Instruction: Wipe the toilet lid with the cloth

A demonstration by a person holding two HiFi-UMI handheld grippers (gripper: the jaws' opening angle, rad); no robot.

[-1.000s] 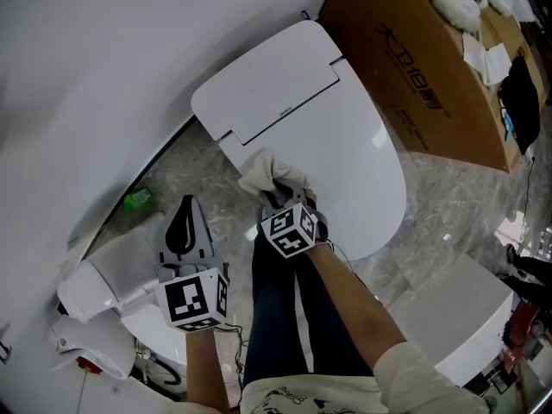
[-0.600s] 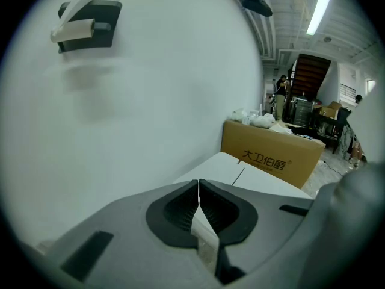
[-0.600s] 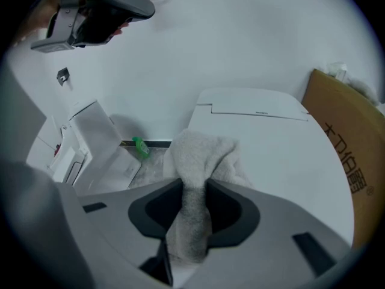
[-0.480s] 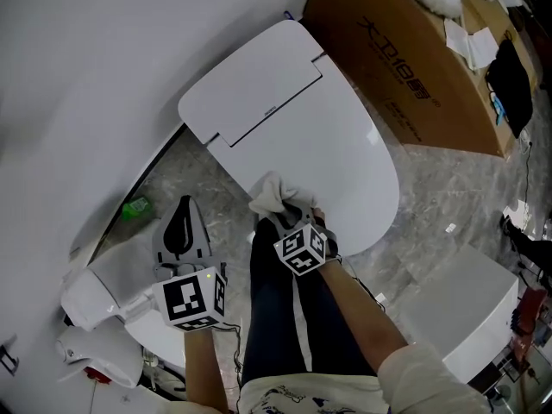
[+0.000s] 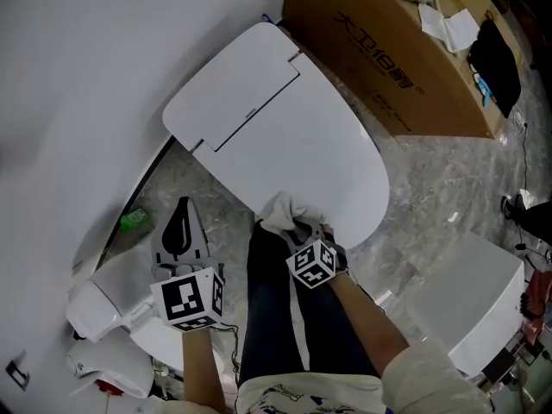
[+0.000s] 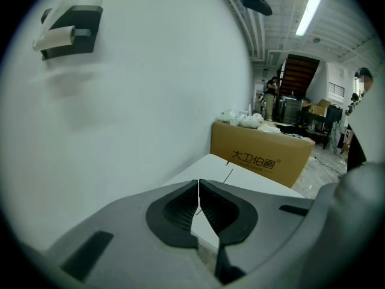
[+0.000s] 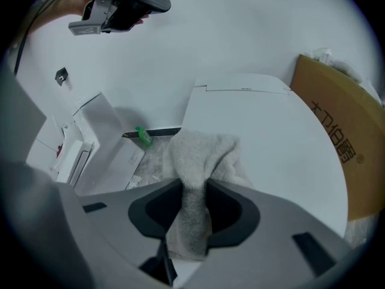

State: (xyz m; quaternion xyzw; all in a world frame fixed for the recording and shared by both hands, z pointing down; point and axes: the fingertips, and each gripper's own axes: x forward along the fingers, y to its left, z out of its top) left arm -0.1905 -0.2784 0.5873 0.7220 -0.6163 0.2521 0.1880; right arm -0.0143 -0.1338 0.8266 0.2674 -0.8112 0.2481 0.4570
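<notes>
The right claw (image 7: 194, 205) pinches a bunched cloth (image 7: 203, 152), which rests on the near edge of the closed toilet lid (image 5: 285, 136). The left claw (image 6: 198, 205) is pressed together with nothing in it and is held apart from the lid. A cardboard box (image 5: 388, 50) stands beyond.

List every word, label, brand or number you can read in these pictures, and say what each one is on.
"大卫伯爵": printed in dark characters on the side of the box; the tiny symbol after it is too small to read.
Tiny mark at the back of the lid: too small to read.
Nothing else can be read.
</notes>
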